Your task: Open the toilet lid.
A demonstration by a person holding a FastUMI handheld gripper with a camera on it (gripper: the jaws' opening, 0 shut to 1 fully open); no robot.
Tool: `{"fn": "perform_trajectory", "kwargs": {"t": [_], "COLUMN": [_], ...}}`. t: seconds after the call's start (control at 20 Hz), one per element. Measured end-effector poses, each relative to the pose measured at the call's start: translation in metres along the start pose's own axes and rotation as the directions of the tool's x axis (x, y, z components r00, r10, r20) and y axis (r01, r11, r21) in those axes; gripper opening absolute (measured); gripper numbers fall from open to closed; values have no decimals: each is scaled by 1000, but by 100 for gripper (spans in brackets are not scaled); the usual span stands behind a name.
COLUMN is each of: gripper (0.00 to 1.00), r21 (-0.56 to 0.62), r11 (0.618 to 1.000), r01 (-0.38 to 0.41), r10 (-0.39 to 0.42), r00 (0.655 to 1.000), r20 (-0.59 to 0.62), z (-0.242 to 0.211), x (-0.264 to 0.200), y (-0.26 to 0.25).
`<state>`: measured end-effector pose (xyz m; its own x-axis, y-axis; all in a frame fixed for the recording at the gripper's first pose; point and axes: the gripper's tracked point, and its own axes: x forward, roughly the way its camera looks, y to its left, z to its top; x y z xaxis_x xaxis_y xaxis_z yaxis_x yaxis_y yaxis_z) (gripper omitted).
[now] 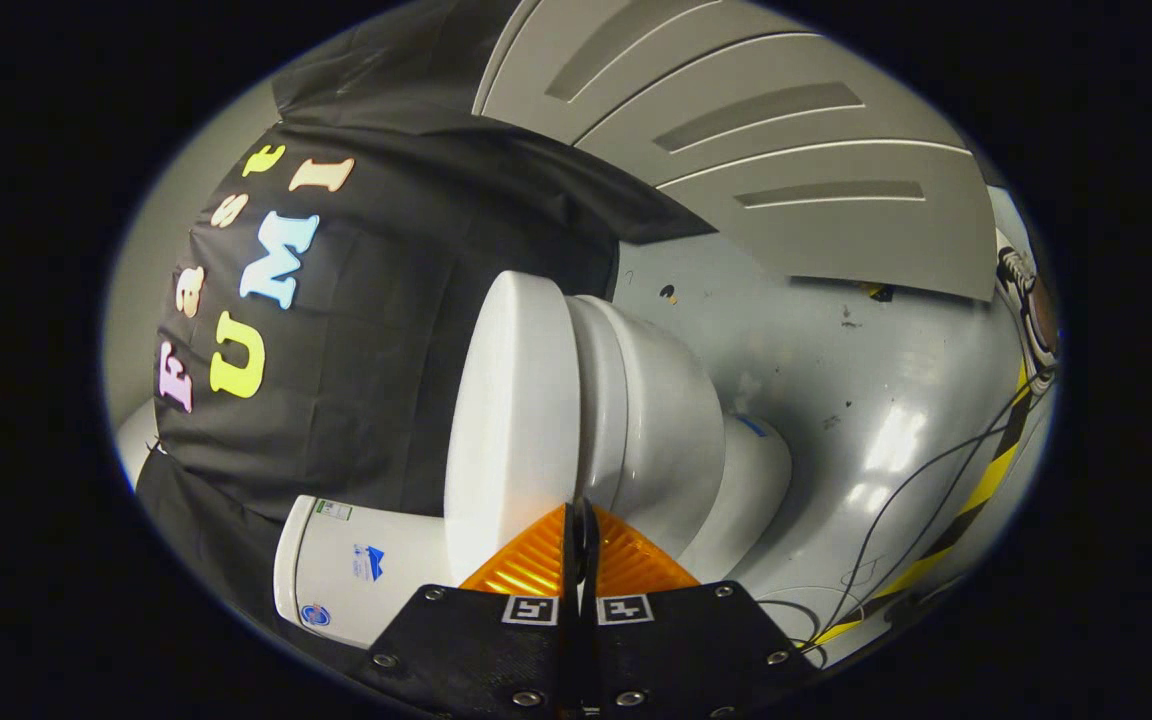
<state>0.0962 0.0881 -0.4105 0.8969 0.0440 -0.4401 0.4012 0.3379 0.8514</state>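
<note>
glossy grey floor point(866, 400) carries the toilet point(636, 410) and cables point(926, 480).

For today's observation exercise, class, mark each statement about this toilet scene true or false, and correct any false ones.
1. The claw is wide open. False: its fingers are closed together with nothing between them.
2. The toilet lid is down on the bowl. True.
3. The fingertips sit close to the lid's rim, about where lid and bowl meet. True.
4. The tank lies beyond the bowl, far from the lid. False: it is right beside the lid, on the side away from the bowl.
5. Cables trail across the floor. True.
</note>
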Motion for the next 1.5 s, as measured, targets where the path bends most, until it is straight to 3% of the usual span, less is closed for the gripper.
{"fn": "perform_trajectory", "kwargs": {"t": [0.35, 1.15, 1.35, 1.5], "gripper": [0, 0, 0, 0], "r21": [-60, -170, -283, -414], "r11": [995, 967, 933, 874], "r01": [81, 190, 222, 254], "r10": [-81, -174, -192, -204], "r00": [997, 979, 973, 965], "r20": [3, 102, 128, 163], "z": [0, 9, 10, 10], "x": [-7, -31, -40, -47], "y": [10, 58, 80, 101]}}
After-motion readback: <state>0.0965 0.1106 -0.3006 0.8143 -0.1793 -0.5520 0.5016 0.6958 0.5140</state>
